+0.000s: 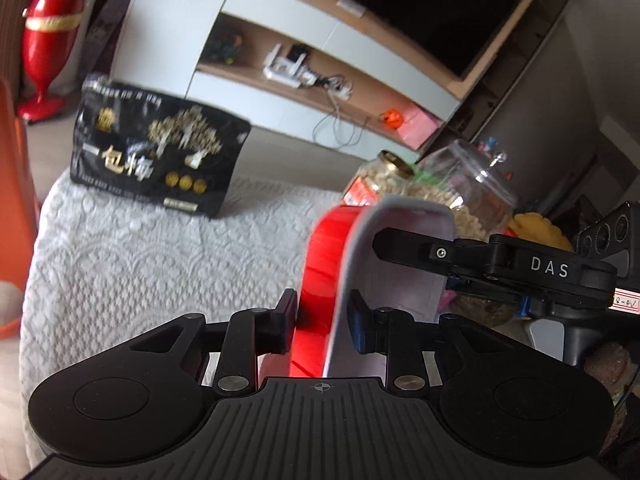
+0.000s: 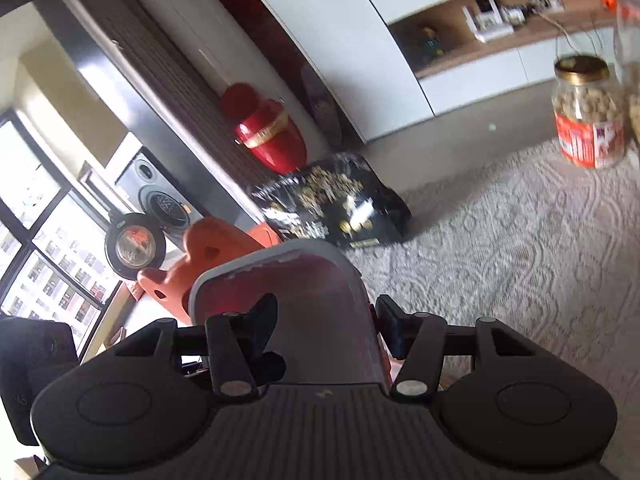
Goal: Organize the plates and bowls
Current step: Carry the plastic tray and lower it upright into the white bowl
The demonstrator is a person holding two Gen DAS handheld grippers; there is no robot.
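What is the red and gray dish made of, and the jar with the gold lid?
The red and gray dish looks like smooth plastic: glossy red outside, matte gray inside, thin rim. The jar seems clear glass or plastic, hard to tell; its gold lid looks like shiny metal.

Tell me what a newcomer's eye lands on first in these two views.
First, the red bowl with a grey rim, held on edge above the white lace tablecloth, pinched by the left tool and the right tool. Next, the black snack bag with gold print at the table's far edge, and the peanut jar with a gold lid to the right.
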